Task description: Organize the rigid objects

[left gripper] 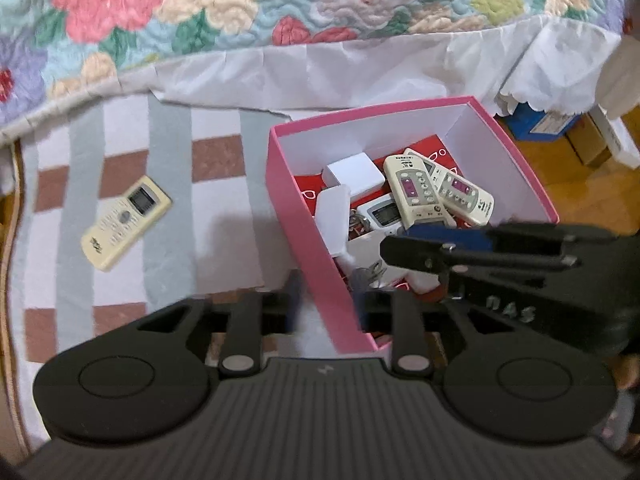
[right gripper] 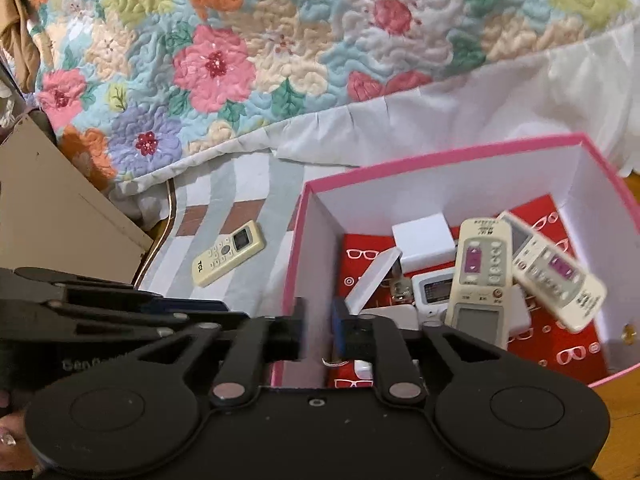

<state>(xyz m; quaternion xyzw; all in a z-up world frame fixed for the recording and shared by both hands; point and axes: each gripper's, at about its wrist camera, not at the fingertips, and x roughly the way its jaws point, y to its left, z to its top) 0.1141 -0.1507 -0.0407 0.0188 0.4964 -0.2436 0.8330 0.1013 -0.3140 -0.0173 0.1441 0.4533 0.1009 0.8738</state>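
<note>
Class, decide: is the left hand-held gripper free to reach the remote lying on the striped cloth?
Probably yes: the remote lies alone on the cloth, outside the pink box, with nothing between it and the left hand-held gripper.

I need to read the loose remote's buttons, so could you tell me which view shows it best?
The left wrist view: the cream remote lies large and unobstructed on the striped cloth. The right wrist view shows it smaller and farther off.
</note>
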